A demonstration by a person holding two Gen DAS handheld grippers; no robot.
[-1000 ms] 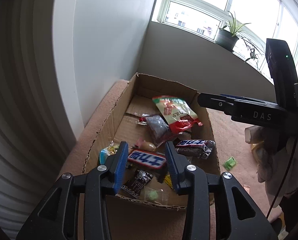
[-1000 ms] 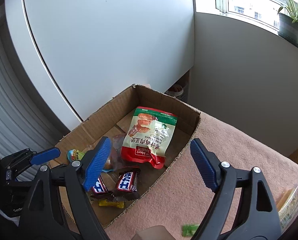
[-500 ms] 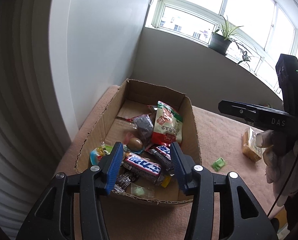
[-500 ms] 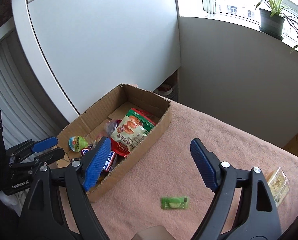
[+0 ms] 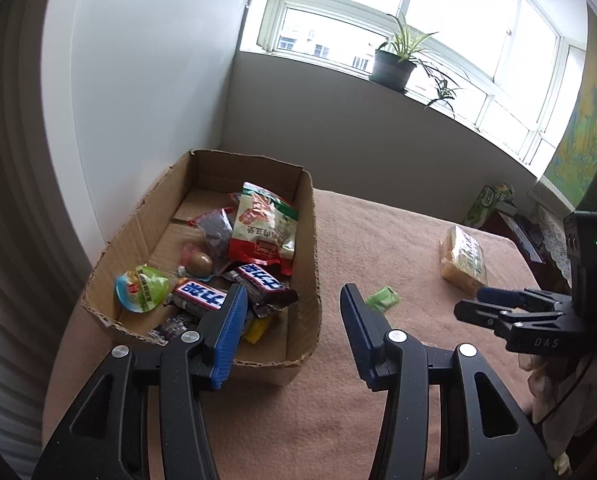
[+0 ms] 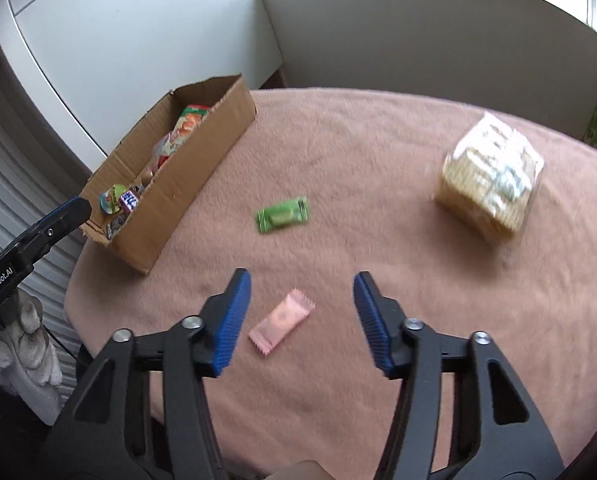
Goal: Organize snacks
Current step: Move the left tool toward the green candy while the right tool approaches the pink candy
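Observation:
A cardboard box on the pink tablecloth holds a red and green pouch, two chocolate bars, a green-lidded cup and other snacks. My left gripper hovers open over the box's near right corner with nothing between its fingers. My right gripper points down at a pink candy lying on the cloth between its jaws. Those jaws are closing and the pads do not touch the candy. A green candy lies further out, and a cracker pack sits to the right.
The box stands at the table's left edge beside a white wall panel. A potted plant is on the windowsill. A small green carton stands past the table's far right. A gloved hand holds the left gripper.
My right gripper swung away from the box, dropped over the pink candy, and its jaws narrowed. My left gripper drew back and right from the box's inside to its near corner.

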